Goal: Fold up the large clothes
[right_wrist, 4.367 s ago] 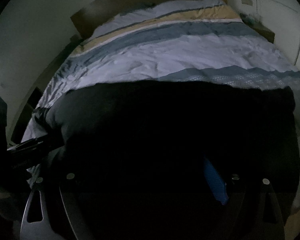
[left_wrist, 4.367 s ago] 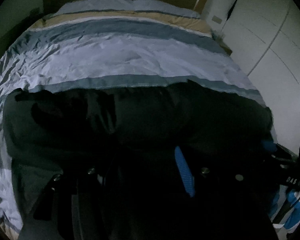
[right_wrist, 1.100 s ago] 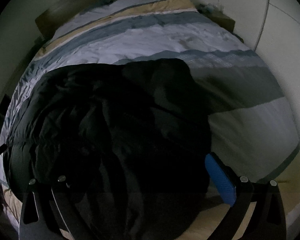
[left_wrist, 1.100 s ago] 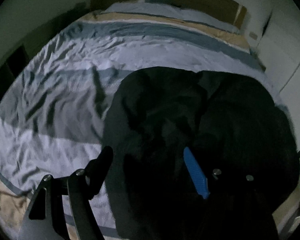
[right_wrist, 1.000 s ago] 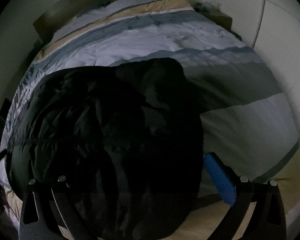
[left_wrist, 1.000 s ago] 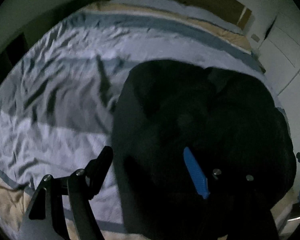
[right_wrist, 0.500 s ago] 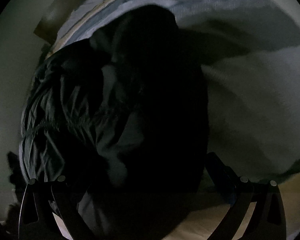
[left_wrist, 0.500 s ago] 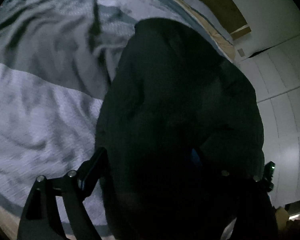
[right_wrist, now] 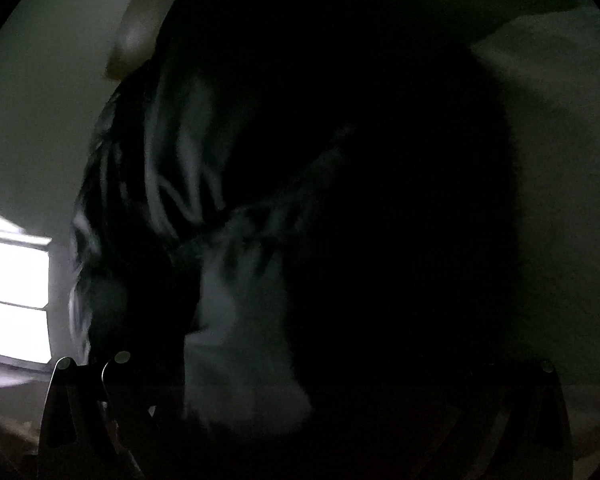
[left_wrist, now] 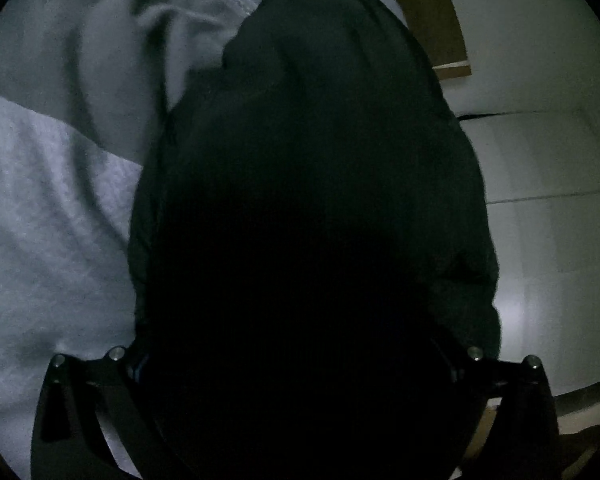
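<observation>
Lower now: jacket (left_wrist: 308, 200) lengthwise (headboardward).

A striped bedcover (left_wrist: 48, 208) in grey and pale bands lies wrinkled on the bed. A wooden headboard (left_wrist: 428, 20) meets white wardrobe doors (left_wrist: 552, 200). A bright window (right_wrist: 12, 300) glows.

The left claw (left_wrist: 296, 364) points forward and down, its two finger bases standing far apart at the lower edge of its view. Its jaws have just been opening wide; dark cloth fills the gap between them and hides the fingertips, so a press on it cannot be made out. The right claw (right_wrist: 300, 372) also tilts down, its finger bases set wide apart, the tips lost in darkness, and its grip cannot be told.
</observation>
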Demonstrator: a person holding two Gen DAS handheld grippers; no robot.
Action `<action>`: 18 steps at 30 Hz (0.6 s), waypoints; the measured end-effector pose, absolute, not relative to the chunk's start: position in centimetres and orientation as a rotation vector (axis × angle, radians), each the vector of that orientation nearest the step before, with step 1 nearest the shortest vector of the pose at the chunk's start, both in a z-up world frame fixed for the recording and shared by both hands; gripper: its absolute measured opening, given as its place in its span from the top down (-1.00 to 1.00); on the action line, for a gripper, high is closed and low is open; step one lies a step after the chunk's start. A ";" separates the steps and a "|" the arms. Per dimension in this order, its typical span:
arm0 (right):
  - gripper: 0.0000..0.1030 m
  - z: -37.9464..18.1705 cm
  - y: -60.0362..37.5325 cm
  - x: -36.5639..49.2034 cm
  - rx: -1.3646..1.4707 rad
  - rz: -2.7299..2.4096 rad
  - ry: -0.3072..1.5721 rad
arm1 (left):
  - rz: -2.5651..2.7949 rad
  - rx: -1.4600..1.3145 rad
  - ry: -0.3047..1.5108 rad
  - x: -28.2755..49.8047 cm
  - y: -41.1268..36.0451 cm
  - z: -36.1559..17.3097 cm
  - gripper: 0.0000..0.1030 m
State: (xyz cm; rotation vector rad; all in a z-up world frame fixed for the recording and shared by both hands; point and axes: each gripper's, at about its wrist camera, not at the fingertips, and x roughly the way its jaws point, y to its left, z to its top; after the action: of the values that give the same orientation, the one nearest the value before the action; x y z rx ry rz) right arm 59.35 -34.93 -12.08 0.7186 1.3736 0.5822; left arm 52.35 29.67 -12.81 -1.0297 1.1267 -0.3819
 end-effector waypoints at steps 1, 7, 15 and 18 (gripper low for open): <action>-1.00 -12.3 -34.2 59.5 0.738 0.617 1.378 | -0.405 -1.049 1.121 52.4 29.4 -12.9 -0.99; -0.99 -13.3 -33.0 60.1 0.779 0.703 1.352 | -0.494 -1.100 1.106 53.2 27.4 -13.2 -0.99; -0.99 -13.5 -32.2 60.3 0.768 0.672 1.318 | -0.395 -1.022 1.102 53.4 25.7 -12.8 -1.00; -0.98 -13.3 -32.0 60.3 0.777 0.657 1.310 | -0.398 -1.023 1.081 53.3 24.9 -12.3 -0.97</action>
State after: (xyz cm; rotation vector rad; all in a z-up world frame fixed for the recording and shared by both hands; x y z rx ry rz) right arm 60.28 -31.98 -13.30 0.7773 1.3101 0.6572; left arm 53.27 24.94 -12.30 -1.0231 1.0813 -0.3980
